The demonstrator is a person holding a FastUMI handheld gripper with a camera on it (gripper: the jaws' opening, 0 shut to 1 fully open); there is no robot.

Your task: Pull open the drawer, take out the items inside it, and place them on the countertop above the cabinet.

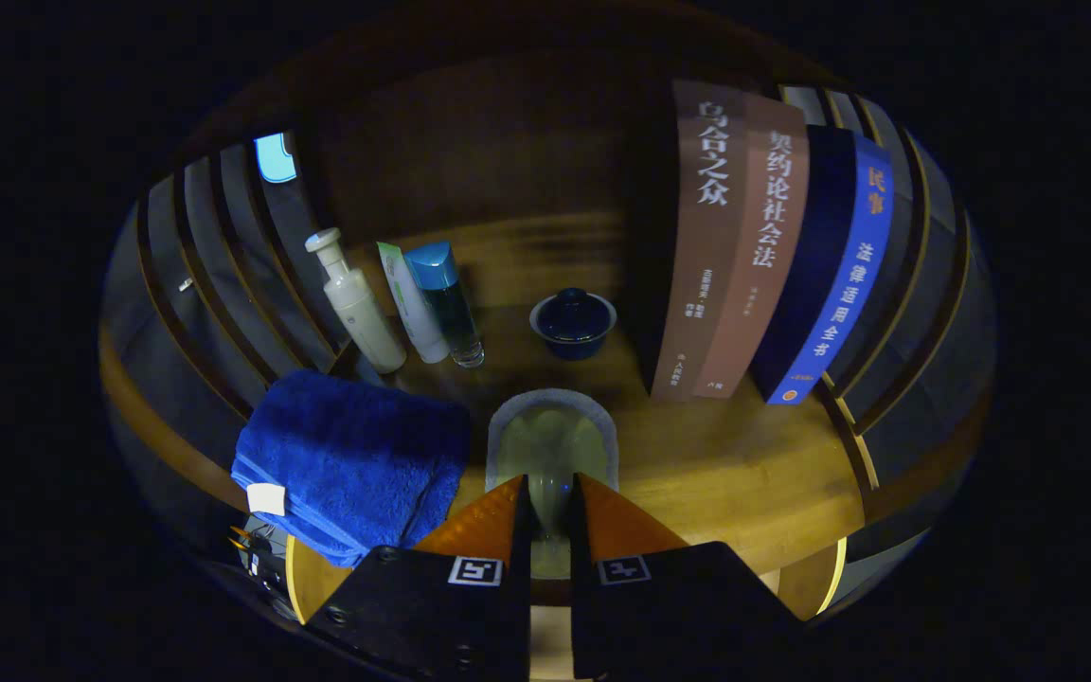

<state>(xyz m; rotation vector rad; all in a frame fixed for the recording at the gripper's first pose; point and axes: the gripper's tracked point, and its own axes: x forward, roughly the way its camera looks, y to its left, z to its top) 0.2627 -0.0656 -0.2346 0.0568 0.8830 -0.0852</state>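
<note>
Upright, glass (551, 445) clamped in gripper (550, 511).

I see the wooden countertop (744, 474) carrying a folded blue towel (351, 459), three bottles (403, 303) standing together, a dark lidded cup (573, 322), upright books (773, 256), and a pale glass (552, 445) nearest me.

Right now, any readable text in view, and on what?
"乌合之众": dark brown book spine
"契约论社会法": lighter brown book spine
"民事", "法律适用全书": blue book spine
White pump bottle, white tube: print too small to read.
Gripper, shut on pale grey-rimmed dish: square markers, no words.
</note>
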